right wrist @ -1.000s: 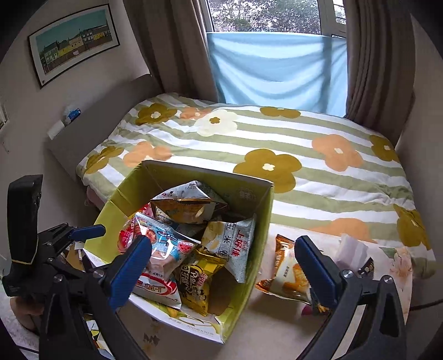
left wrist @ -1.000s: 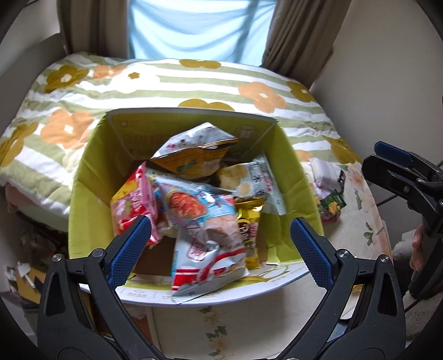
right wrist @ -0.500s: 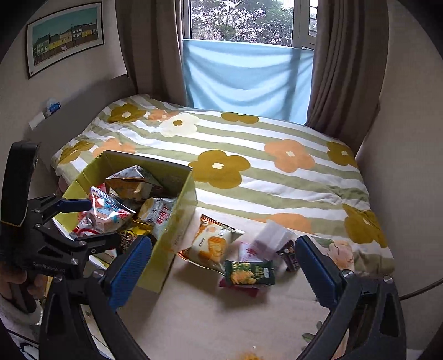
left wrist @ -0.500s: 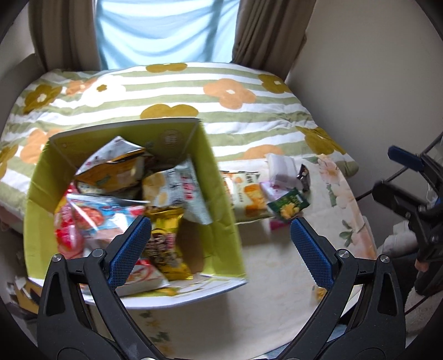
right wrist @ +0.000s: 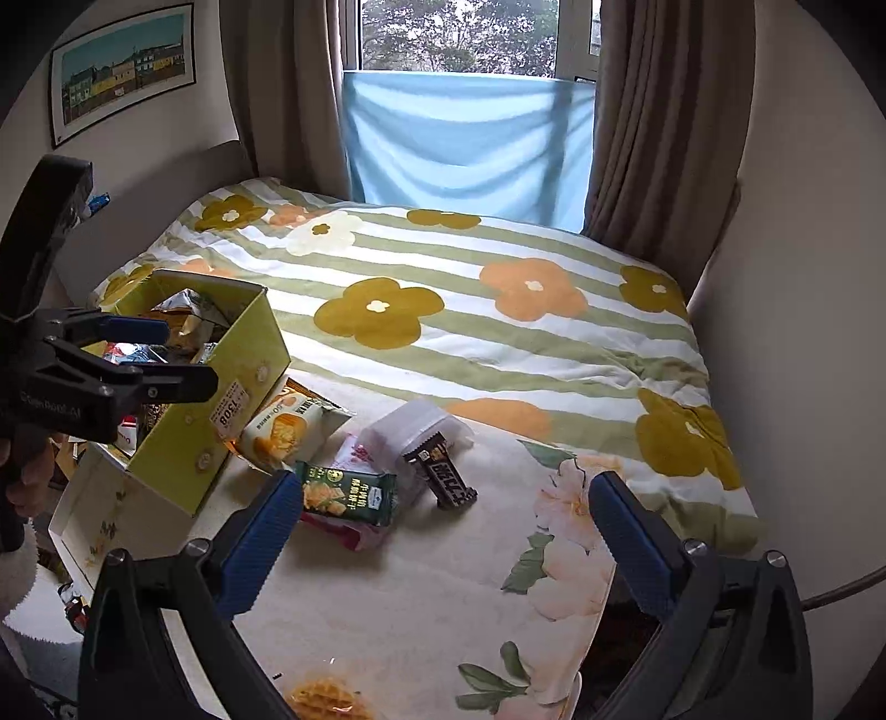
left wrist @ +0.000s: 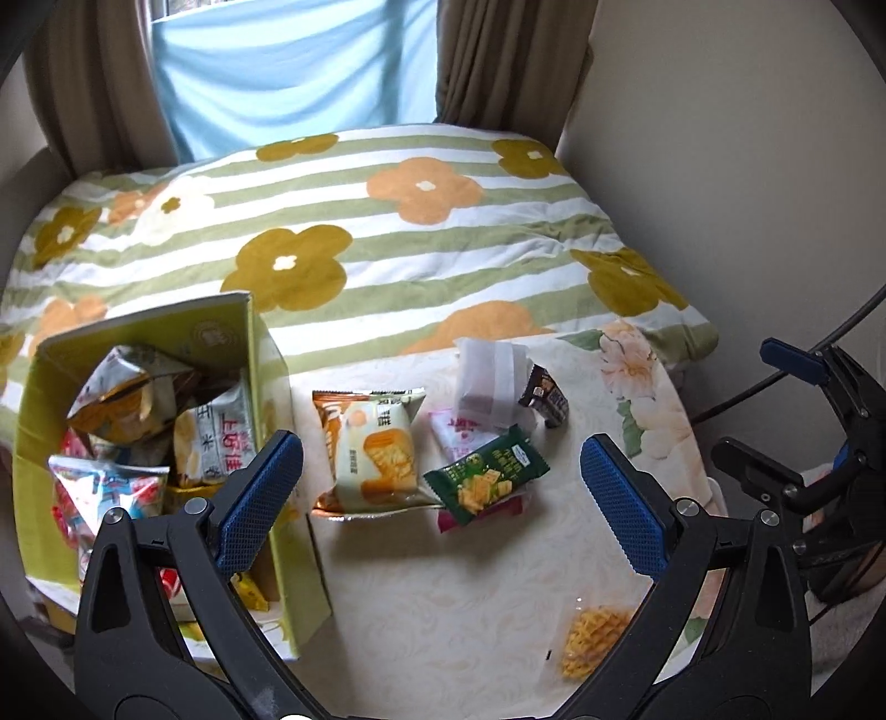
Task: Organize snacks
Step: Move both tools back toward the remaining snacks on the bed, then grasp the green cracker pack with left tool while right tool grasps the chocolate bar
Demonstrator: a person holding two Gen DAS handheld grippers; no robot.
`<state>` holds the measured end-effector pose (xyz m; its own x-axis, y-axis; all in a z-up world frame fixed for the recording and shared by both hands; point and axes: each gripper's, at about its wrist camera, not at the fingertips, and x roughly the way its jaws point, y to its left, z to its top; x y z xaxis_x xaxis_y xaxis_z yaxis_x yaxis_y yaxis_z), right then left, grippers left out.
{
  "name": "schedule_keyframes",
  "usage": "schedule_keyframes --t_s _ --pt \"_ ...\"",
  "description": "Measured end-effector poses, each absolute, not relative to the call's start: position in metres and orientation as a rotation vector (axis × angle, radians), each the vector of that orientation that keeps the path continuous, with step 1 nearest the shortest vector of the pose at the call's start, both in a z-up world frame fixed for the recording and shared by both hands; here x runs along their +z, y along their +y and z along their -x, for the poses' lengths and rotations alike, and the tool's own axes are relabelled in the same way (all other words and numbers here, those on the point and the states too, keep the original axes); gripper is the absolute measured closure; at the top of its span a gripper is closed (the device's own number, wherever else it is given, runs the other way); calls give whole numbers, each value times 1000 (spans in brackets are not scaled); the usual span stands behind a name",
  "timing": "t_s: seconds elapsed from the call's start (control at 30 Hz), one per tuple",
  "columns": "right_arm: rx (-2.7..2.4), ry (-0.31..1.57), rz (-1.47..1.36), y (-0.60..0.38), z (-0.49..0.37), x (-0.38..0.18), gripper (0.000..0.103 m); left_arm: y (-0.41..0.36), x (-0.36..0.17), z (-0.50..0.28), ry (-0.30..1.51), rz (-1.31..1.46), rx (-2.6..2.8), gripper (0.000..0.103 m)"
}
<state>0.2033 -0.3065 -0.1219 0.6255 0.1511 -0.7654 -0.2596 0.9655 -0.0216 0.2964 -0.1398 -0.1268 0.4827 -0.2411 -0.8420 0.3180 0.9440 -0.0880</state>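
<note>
Lying just beside the green box (left wrist: 266, 387), on its right, the loose snacks are waiting on the tabletop (left wrist: 443, 598): the orange cracker bag (left wrist: 374, 454) is touching the box wall, long axis pointing away from the jaws, and the green packet (left wrist: 487, 476) is lying slantwise beyond it. Both the left gripper (left wrist: 440, 498) and the right gripper (right wrist: 443, 531) are hanging with jaws apart, holding nothing; the left seems nearer the bag. Free tabletop is lying in front.

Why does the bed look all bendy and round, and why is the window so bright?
Both wrist views use fisheye lenses, so the striped bedspread bulges and black corners ring each picture. In the right wrist view, daylight from the window washes out the glass, while the blue cloth below glows softly. In the left wrist view, the snacks stay sharp, like the green packet.
</note>
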Motion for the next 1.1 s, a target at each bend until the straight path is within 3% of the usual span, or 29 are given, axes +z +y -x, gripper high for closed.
schedule_keyframes --t_s 0.5,0.73,1.1 --pt "389 945 76 -341 -263 -222 0 -220 -219 -317 1192 -431 -521 3" --pt "465 961 99 -338 -276 -254 0 -233 -267 -325 1302 -564 -611 25" --pt "544 1006 69 -337 -294 -278 1 -239 -291 -337 1359 -673 -732 30"
